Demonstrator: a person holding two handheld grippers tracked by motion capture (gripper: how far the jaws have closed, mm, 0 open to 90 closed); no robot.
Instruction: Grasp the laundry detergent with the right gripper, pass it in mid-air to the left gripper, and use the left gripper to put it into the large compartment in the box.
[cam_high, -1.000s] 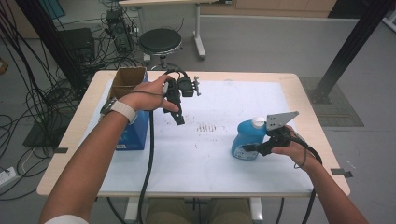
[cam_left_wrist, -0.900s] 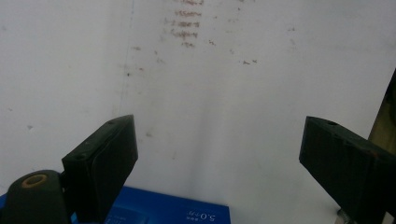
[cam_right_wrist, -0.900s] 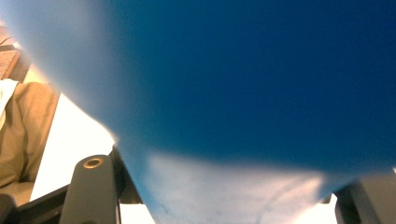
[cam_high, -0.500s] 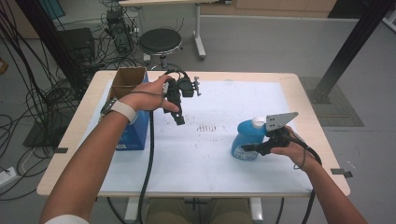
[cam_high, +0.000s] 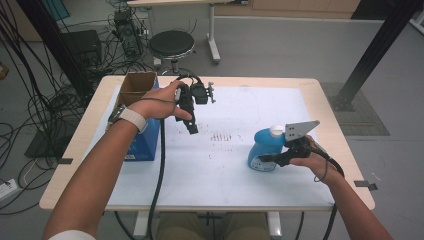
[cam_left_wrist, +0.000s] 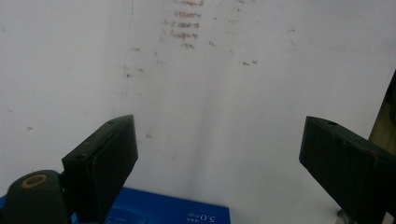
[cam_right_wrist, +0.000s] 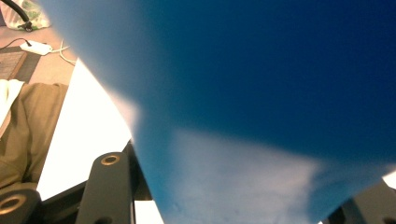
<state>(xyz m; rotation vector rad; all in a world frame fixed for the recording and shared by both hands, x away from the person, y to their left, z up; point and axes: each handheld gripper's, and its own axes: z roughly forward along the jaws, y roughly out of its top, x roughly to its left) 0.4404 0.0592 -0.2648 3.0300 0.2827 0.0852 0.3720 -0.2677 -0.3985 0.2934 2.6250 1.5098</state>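
The blue bottle (cam_high: 266, 149) stands upright on the white sheet of the counter (cam_high: 225, 165), at about four o'clock from the sheet's middle, with its white cap (cam_high: 276, 131) on top. The right tool (cam_high: 267, 158) has just been closing its jaws, and they now clench the bottle low on its body from the three o'clock side; in the right gripper view the blue wall (cam_right_wrist: 261, 93) sits between the jaws. It looks like a moulded plastic detergent bottle: smooth, probably a little slippery, with walls likely to give under a hard squeeze. If it holds liquid it will be bottom-heavy and may swing when lifted. A hold across the flatter faces of the body, or nearer the neck, would probably be steadier. The left tool (cam_high: 191, 126) hangs released, jaws wide apart, above the sheet at about ten o'clock, just beside the cardboard box (cam_high: 136, 86) and the blue box (cam_high: 145, 142).
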